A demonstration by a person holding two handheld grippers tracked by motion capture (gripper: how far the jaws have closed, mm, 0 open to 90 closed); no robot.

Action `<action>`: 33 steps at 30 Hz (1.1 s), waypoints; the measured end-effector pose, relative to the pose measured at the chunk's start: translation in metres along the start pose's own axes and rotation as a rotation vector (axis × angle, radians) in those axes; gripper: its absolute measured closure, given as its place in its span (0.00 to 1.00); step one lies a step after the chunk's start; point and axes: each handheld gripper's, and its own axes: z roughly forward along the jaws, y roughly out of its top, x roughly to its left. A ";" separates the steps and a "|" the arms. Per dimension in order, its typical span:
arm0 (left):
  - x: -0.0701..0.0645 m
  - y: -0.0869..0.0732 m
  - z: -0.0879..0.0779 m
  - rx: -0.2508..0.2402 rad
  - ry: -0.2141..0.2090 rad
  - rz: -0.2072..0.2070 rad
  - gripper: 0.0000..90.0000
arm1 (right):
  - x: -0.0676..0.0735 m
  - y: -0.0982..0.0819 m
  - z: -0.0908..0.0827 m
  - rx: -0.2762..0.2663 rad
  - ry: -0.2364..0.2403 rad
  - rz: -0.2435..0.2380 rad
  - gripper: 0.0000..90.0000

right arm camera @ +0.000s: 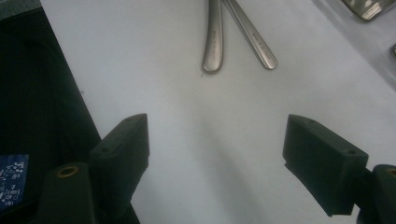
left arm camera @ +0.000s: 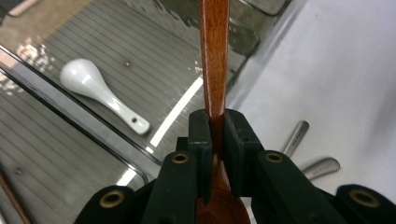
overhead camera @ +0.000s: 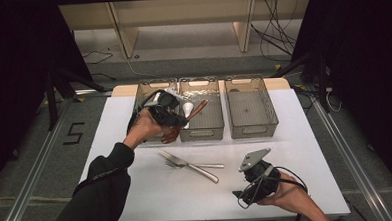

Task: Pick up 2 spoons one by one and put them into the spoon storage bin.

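Note:
My left gripper hangs over the front of the left and middle bins, shut on a brown wooden spoon. In the left gripper view the jaws pinch the wooden spoon near its bowl, and the handle points away over the middle bin. A white ceramic spoon lies in that bin; it is also the white spoon in the left gripper view. My right gripper rests low at the table's front right, open with nothing between its jaws.
A metal knife and fork lie crossed mid-table, and their handle ends show ahead of the right jaws. Three clear bins stand in a row at the back; the right bin holds nothing. White tabletop surrounds them.

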 end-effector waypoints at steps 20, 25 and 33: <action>0.021 0.039 0.018 -0.050 0.068 -0.055 0.90 | -0.001 -0.001 0.000 -0.001 0.009 -0.001 0.26; 0.027 0.044 0.024 -0.062 0.080 -0.085 0.90 | -0.001 -0.001 0.000 -0.002 0.010 -0.003 0.26; 0.033 0.047 0.035 -0.079 0.091 -0.112 0.90 | -0.001 -0.001 0.001 -0.005 0.009 -0.003 0.26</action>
